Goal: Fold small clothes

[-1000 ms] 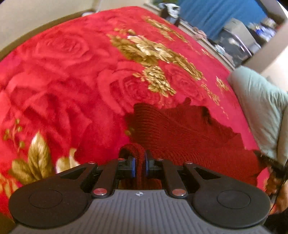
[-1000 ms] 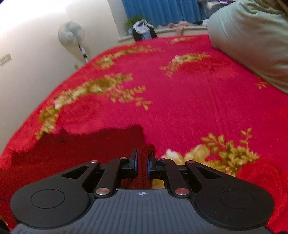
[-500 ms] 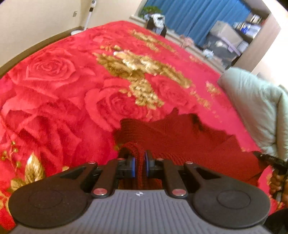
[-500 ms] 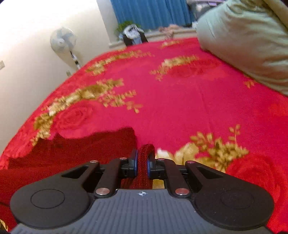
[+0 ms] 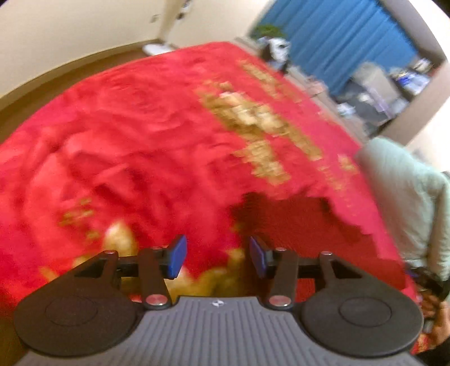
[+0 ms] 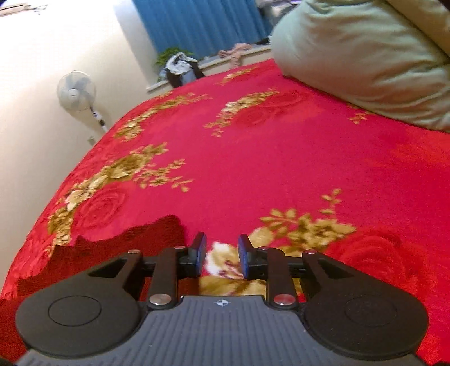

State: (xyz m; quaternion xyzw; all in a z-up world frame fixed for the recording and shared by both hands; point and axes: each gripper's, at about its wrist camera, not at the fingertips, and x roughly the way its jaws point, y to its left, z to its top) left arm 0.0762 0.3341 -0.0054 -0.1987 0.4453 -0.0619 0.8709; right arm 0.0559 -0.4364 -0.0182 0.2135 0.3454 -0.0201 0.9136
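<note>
A red blanket [image 6: 281, 157] with gold rose patterns covered the bed. At the blanket's right edge lay a pale green pillow [image 6: 365, 56]. Beyond the blanket's far end hung a blue curtain [image 6: 202, 25], with a potted plant [image 6: 168, 55] and a bag [image 6: 181, 70] below it. A white standing fan [image 6: 76, 91] stood off the blanket's left side, against the cream wall [image 6: 42, 84].

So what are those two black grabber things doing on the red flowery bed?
A person is folding a small dark red knitted garment on the rose-patterned blanket, with a gripper in each hand. Right now both the left gripper and the right gripper have their jaws open and hold nothing. The garment lies flat on the blanket, to the right of the left gripper and to the left of the right one. A pale green pillow sits further back.
</note>
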